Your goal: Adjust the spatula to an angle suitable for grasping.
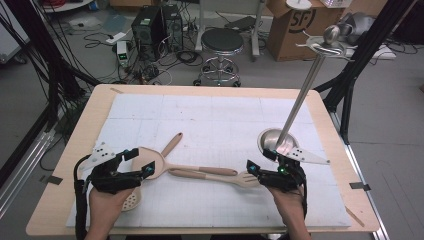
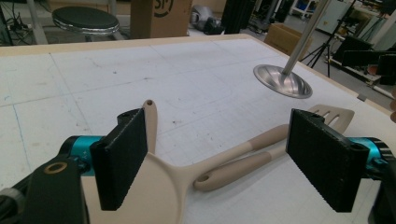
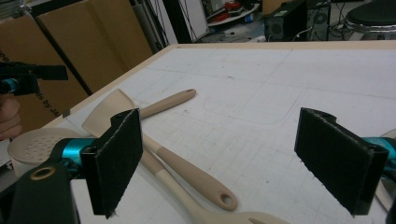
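The beige turner [image 1: 150,162] lies flat on the white mat [image 1: 220,120], its broad blade right at the left gripper [image 1: 136,161], whose jaws stand wide apart over that blade without pinching it. From the turner, a slotted spatula [image 1: 227,178] lies just beside and crossing along its handle, head pointing toward the right gripper [image 1: 259,161]; that gripper's jaws gape open too, holding nothing. A third beige spoon handle [image 1: 171,144] angles away behind the turner's blade, and a perforated skimmer [image 1: 131,200] sits near it under the left hand [image 1: 106,205]. Well beyond the turner stands the steel rack [image 1: 277,141] on its round base.
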### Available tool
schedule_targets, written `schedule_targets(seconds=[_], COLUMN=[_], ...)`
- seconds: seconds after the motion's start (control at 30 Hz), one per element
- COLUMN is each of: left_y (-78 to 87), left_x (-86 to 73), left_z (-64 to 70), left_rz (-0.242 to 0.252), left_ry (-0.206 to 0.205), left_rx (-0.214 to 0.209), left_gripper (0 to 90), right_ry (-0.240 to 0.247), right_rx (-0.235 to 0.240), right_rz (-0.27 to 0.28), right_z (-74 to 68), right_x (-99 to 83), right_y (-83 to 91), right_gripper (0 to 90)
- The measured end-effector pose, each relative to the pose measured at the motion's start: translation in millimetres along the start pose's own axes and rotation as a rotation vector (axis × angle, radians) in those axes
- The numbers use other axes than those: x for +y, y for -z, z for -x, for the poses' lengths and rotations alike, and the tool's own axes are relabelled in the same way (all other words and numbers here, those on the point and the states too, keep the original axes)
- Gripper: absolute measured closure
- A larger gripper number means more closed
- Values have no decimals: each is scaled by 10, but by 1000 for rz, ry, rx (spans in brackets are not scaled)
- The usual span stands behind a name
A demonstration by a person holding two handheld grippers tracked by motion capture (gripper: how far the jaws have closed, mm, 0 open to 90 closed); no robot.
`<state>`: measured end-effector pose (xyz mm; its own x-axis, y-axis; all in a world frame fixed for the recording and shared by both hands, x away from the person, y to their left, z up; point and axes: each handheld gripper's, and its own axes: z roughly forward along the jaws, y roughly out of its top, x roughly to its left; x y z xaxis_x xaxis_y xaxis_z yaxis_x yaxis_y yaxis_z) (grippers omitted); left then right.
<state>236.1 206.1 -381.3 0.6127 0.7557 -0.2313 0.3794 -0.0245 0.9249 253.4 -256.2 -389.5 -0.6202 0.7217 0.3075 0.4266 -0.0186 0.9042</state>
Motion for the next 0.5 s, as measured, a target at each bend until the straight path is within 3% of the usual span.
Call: schedule_targets(seconds=[0.37,0.5], left_y=[48,67], left_x=[-13,-20], left_z=[-3,-9], left_rz=[3,5], left_ry=[15,28], left_rx=[-5,-5], left_gripper=[215,215], right_ry=[-15,-13], right_rx=[24,6], right_rz=[-9,-40], right_z=[-45,-51], right_x=[-2,-9], right_y=[-55,-116], right_gripper=[150,417])
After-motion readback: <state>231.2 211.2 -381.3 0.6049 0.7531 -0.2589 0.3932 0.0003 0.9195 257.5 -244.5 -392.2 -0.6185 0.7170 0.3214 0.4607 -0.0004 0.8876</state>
